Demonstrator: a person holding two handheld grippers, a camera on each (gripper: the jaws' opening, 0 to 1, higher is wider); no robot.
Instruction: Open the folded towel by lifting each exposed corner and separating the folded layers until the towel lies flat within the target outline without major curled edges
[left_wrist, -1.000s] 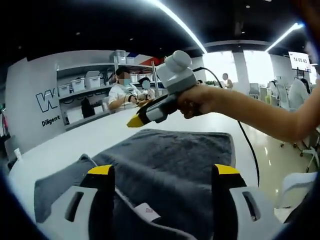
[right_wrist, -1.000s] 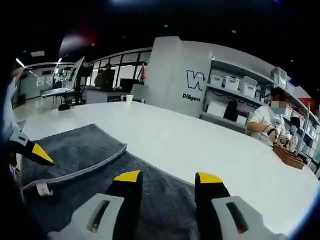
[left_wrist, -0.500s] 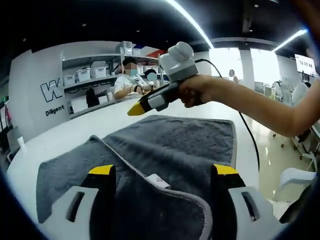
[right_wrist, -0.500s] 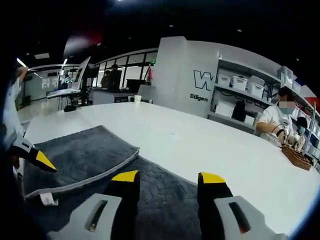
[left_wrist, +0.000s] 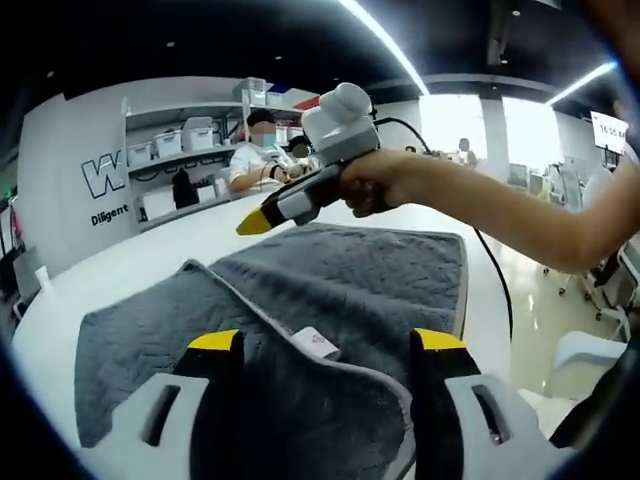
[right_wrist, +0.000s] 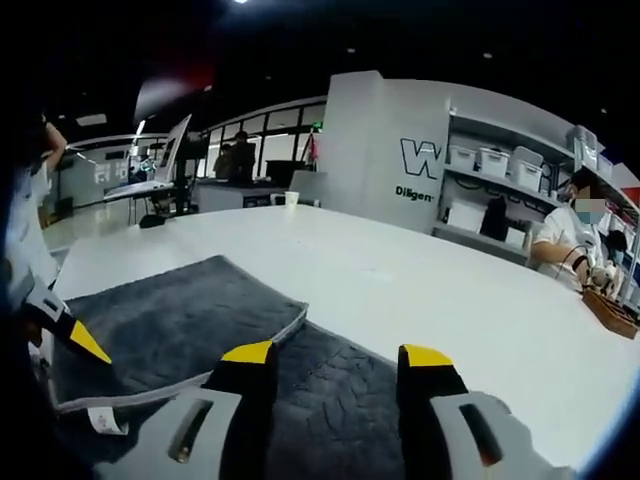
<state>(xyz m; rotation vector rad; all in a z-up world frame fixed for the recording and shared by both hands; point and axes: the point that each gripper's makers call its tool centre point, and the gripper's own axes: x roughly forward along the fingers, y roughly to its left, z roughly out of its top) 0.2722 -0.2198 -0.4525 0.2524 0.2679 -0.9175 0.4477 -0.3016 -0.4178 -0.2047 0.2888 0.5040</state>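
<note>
Grey towel part-folded on white table, left gripper and right gripper both wide

The towel is dark grey with a quilted pattern and pale piped edge. It lies on the white surface, one layer folded over another, white label showing, just ahead of the left tongs.
</note>
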